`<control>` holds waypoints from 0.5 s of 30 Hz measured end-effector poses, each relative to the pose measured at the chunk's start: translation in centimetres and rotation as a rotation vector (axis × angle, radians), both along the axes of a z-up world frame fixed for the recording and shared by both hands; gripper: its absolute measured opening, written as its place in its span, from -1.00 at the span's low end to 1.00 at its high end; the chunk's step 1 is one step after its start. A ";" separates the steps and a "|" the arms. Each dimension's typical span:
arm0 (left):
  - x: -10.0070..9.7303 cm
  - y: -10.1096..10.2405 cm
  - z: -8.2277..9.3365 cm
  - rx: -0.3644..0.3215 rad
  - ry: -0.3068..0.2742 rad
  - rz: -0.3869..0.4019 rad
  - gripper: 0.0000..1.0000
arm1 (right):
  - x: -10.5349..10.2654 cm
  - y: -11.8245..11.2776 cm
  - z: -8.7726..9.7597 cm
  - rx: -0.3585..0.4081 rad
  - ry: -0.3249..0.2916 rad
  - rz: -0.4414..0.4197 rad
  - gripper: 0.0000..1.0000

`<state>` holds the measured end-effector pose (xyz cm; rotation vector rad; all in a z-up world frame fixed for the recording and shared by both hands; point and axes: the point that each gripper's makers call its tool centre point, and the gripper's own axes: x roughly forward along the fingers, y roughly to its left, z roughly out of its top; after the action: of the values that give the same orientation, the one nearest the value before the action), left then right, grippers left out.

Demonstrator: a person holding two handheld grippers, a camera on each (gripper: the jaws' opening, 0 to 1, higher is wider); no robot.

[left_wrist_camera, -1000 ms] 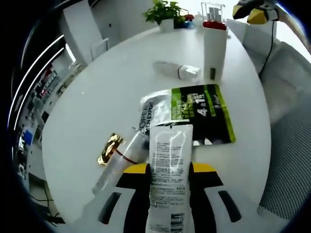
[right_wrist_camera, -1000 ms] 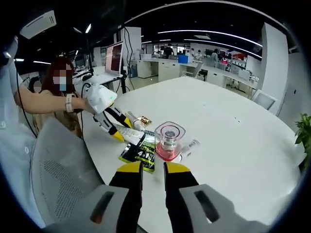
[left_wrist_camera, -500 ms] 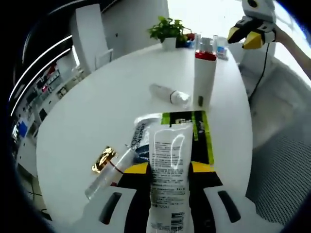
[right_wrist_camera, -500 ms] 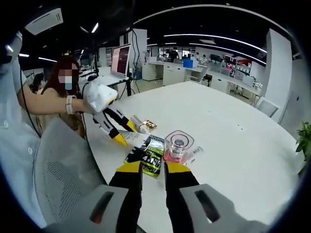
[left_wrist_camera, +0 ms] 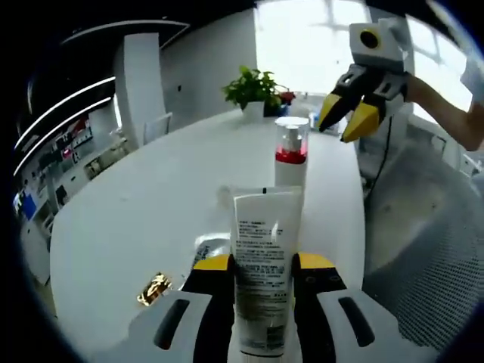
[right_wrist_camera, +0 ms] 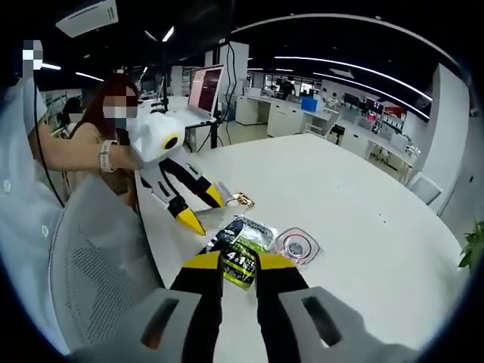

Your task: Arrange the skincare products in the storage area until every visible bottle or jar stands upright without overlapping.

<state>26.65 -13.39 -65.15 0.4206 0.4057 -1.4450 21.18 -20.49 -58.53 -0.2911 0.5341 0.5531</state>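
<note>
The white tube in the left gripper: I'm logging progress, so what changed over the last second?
The left gripper lifted the white tube off the table, clear of the sachets. In the right gripper view the tube no longer shows between its jaws. The right gripper stayed in the air, holding nothing. The pump bottle stayed upright.

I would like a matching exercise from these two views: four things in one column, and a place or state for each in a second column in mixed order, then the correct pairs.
Things:
1. white tube
2. pump bottle
3. green sachet
4. potted plant

States:
A. lying flat on the table
B. at the table's far edge
C. held between the left gripper fingers
D. standing upright, red band under a clear cap

Pairs: 1-C, 2-D, 3-A, 4-B
</note>
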 end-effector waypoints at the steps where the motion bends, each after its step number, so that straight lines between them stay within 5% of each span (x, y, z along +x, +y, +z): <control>1: -0.2 -0.1 0.2 -0.007 0.000 -0.006 -0.50 | 0.1 0.1 0.0 -0.004 0.001 0.004 -0.68; 15: -2.5 -1.8 2.9 -0.103 0.009 -0.077 -0.51 | 0.9 2.7 0.4 -0.017 0.003 0.098 -0.77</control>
<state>24.20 -15.18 -62.26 0.3501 0.3230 -1.5358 22.12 -17.75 -58.11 -0.3337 0.5292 0.6441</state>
